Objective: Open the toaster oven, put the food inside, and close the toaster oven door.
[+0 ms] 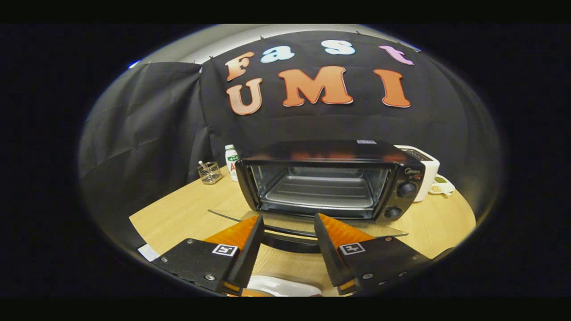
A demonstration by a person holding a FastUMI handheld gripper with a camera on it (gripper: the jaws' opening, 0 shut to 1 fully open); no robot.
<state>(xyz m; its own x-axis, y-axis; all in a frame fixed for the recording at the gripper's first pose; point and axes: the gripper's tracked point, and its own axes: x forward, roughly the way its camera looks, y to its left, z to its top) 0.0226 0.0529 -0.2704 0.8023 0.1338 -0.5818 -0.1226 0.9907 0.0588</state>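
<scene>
A black toaster oven [330, 178] stands on the wooden table [178, 214] with its glass door [308, 225] folded down flat toward me. Its inside is lit, and a metal tray [321, 191] lies in it. The door's dark handle [290, 243] runs across just ahead of my fingertips. My gripper [287, 218] is open, and the gap between its fingers holds only that handle and the table below. Under the fingers, close to me, lies the edge of a white plate [285, 285]. What is on the plate is hidden.
Left of the oven stand a small white bottle [231, 161] and a wire mesh holder [209, 173]. A white appliance [424, 167] sits behind the oven's right side, with a small dish [441, 185] beside it. The table's round edge curves off on the right.
</scene>
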